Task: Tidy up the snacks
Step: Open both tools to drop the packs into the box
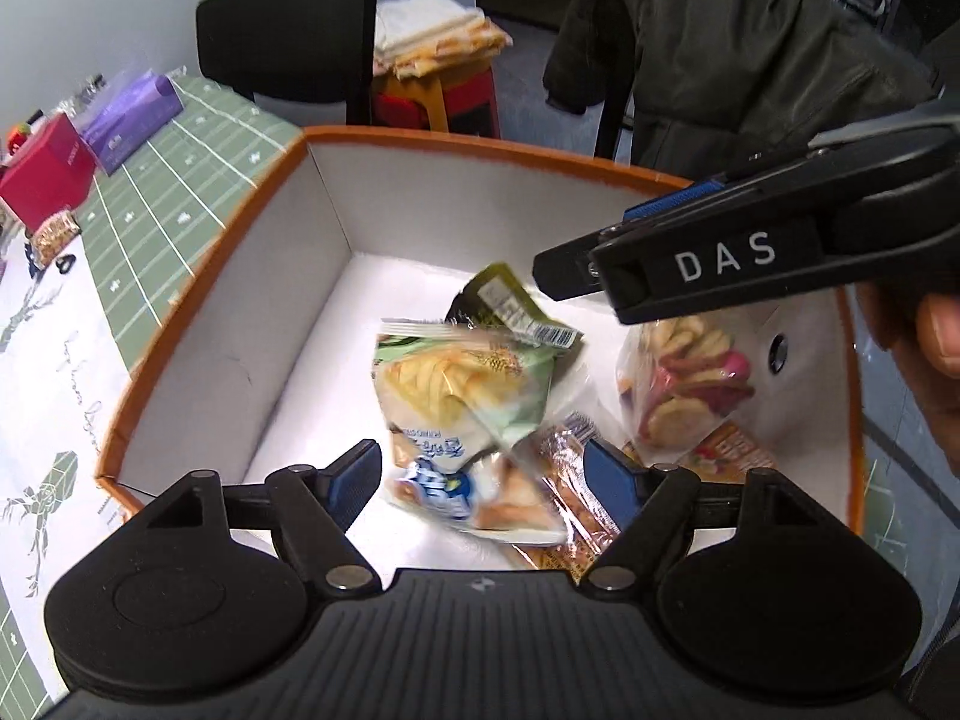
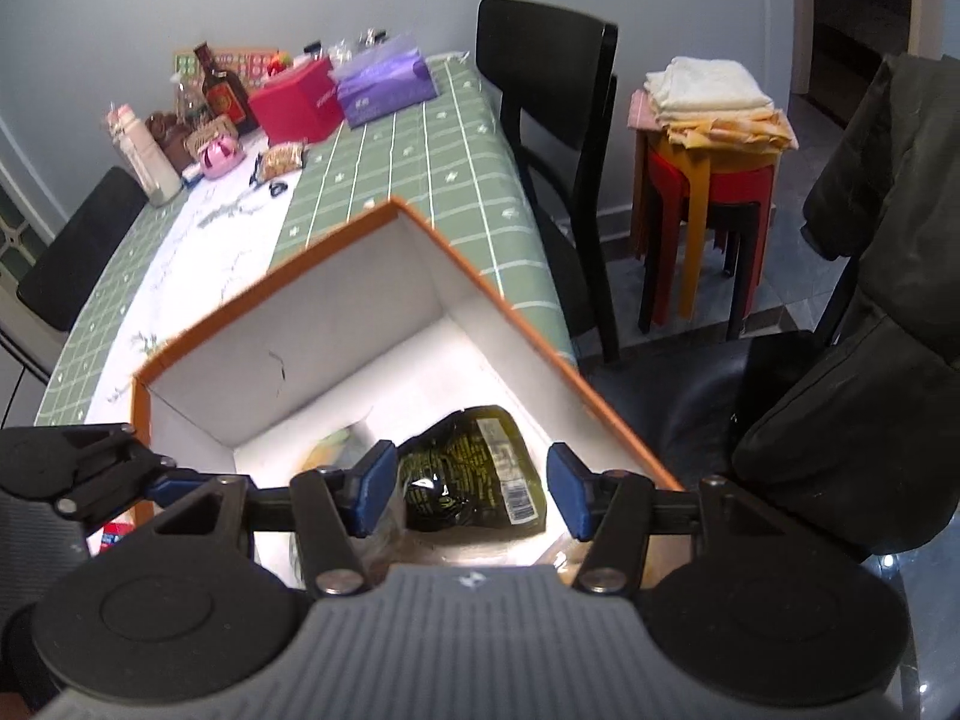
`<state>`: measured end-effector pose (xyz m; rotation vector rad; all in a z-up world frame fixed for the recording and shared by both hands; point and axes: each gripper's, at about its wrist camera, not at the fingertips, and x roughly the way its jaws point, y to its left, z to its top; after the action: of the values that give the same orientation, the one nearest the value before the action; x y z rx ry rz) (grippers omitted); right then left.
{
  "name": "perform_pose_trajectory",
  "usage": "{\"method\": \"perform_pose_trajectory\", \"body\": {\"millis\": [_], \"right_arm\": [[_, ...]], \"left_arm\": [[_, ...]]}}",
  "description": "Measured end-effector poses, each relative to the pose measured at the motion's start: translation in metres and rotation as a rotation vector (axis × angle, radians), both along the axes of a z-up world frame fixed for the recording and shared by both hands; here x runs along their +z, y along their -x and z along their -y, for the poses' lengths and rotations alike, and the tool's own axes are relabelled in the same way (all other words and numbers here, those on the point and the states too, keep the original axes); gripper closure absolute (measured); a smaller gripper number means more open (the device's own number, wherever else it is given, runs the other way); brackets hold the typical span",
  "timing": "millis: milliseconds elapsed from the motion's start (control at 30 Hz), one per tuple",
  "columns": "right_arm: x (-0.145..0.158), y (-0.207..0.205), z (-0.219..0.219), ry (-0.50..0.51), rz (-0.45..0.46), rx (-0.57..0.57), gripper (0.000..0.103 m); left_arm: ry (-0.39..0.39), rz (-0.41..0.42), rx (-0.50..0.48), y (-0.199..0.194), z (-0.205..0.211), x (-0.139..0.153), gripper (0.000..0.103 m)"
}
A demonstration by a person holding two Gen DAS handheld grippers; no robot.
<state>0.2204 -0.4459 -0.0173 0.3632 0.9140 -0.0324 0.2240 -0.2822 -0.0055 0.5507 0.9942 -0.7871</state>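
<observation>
- Left gripper [image 1: 483, 474]: jaws spread wide and holding nothing, poised over the near side of the box, above the snack packets.
- Right gripper [image 2: 471, 489]: jaws likewise wide apart and empty, above the dark green packet [image 2: 474, 471]; in the left wrist view it enters from the right over the box.
- Box [image 1: 198, 276]: orange rim, white inner walls and floor, standing on the table.
- Contents of the box: a light green pastry packet [image 1: 462, 384] lying partly on the dark green packet; a blue-and-white packet [image 1: 435, 480] at the near edge; a clear bag of pink and pale chips [image 1: 690, 384] against the right wall; orange-brown wrappers [image 1: 576, 480] beneath.
- Table [image 2: 420, 168]: green checked cloth, carrying a red box [image 2: 297, 105], a purple tissue pack [image 2: 384, 84] and a brown bottle [image 2: 219, 87] at the far end, well apart from the box.
- Beyond the table: a black chair [image 2: 552, 96].
</observation>
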Motion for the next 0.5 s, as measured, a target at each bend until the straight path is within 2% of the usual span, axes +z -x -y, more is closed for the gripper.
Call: {"method": "perform_pose_trajectory", "body": {"millis": [267, 500], "right_arm": [[0.019, 0.012, -0.002, 0.012, 0.063, -0.012, 0.048], [0.032, 0.016, -0.025, 0.062, 0.102, 0.044, 0.048]], "left_arm": [[0.100, 0.043, 0.061, 0.001, -0.041, 0.030, 0.013], [0.225, 0.073, 0.211, -0.001, -0.103, 0.053, 0.013]]}}
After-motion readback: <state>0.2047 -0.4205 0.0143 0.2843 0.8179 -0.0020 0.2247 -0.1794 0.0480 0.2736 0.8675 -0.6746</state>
